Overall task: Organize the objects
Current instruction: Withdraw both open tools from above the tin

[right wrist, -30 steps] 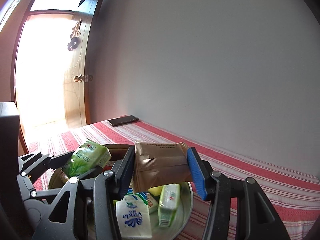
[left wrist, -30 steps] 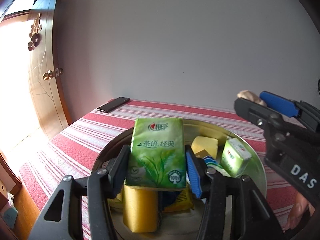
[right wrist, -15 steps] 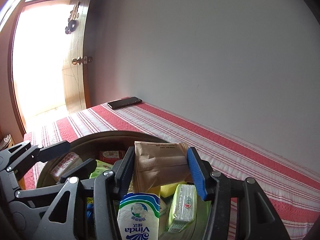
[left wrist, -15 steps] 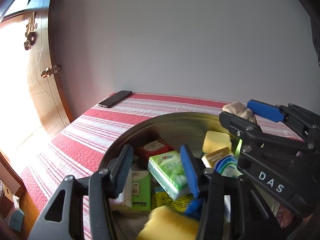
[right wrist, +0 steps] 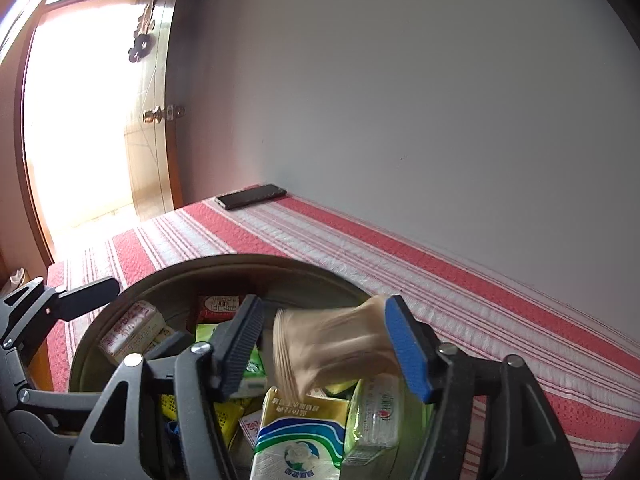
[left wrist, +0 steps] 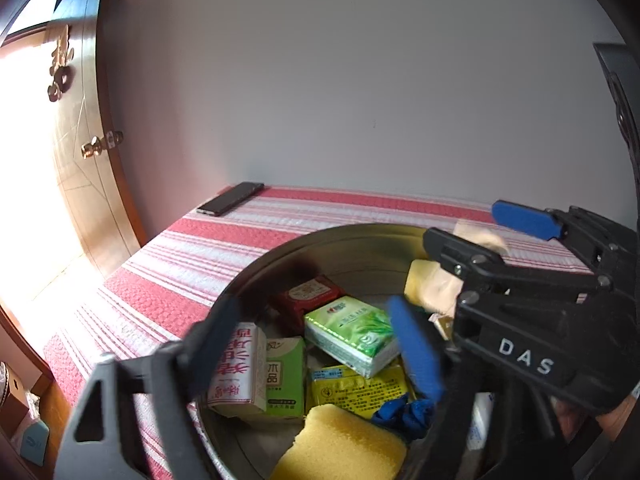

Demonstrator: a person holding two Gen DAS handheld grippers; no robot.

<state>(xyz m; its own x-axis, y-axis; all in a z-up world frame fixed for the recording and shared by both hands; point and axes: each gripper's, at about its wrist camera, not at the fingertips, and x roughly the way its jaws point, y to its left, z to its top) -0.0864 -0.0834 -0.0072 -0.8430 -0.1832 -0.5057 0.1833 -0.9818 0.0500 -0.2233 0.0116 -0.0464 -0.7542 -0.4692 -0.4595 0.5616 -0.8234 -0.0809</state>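
A second ago the left gripper (left wrist: pixel 316 344) had a green tea-printed tissue pack (left wrist: pixel 350 336) clamped upright between its fingers; now that pack lies tilted inside the round metal basin (left wrist: pixel 280 252), resting on the other things there, and the gripper's fingers stand spread wide above it with nothing between them. The right gripper (right wrist: pixel 324 346) has also widened: the brown packet (right wrist: pixel 328 348) it was pinching shows only as a blur between its two fingers, close against the blue pad (right wrist: pixel 406 350) and clear of the black one, so whether it is touching anything I cannot tell. Both grippers hang over the basin, which sits on a red and white striped cloth (left wrist: pixel 192 256). Down in the basin I can see a red packet (left wrist: pixel 310 294) toward the far wall, a white carton with red lettering (left wrist: pixel 238 368) beside a light green carton (left wrist: pixel 284 376), a yellow packet with small print (left wrist: pixel 356 390) partly under the tissue pack, a crumpled blue scrap (left wrist: pixel 404 414), and a yellow sponge (left wrist: pixel 340 446) at the near edge. From the right wrist, a blue and white tissue pack (right wrist: pixel 298 440) and a pale green pack (right wrist: pixel 376 416) lie under the blurred packet. A dark phone (left wrist: pixel 232 199) lies flat at the far corner of the cloth, well apart from the basin, near the wooden door (left wrist: pixel 92 160).
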